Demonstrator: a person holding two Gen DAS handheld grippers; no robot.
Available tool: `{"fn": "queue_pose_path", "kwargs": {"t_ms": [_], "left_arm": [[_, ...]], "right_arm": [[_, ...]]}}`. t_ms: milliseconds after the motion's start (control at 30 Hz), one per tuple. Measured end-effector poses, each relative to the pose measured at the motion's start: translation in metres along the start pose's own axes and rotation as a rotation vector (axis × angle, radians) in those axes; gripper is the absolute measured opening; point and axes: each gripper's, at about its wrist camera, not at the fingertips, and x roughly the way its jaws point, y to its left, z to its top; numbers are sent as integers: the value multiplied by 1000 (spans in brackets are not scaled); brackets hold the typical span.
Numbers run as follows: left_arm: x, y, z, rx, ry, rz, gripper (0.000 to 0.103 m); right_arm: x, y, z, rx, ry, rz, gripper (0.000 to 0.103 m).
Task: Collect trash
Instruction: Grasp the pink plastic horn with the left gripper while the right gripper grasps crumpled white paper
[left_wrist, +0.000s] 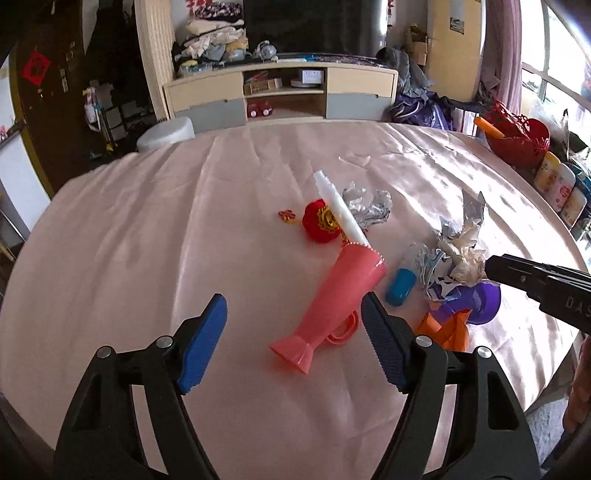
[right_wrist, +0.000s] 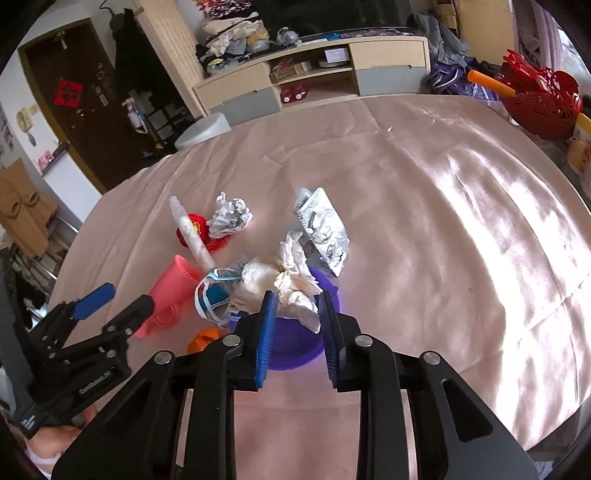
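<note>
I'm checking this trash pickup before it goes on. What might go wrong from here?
1. The right gripper pinches only the edge of the crumpled tissue; the wad may tear or slip out.
2. The tissue sits among the wrappers heaped in the purple bowl, so lifting it may drag the blue-and-white wrapper onto the tablecloth.
3. The left gripper, open around the fallen pink cup, could roll it into the blue cap.
</note>
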Motion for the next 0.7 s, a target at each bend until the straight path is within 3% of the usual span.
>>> {"fn": "queue_pose_path", "kwargs": {"t_ms": [167,300,333,533,700], "left_arm": [[10,-3,-3,13,30,-20,70],[20,-6,-10,22,72,-54,53],[20,-7,-11,30,74,-51,53],[12,-9,-11,33,79,-90,25],[9,-8,-13,35,83,-85,25]], "right_arm": [[4,0,0,-3,10,9,20],[9,2,-2,-10,19,11,5],[9,2,-2,-7,18,11,4],[0,0,1,2,-13,18,3],[-17,1,8,7,-59,32,3]]}}
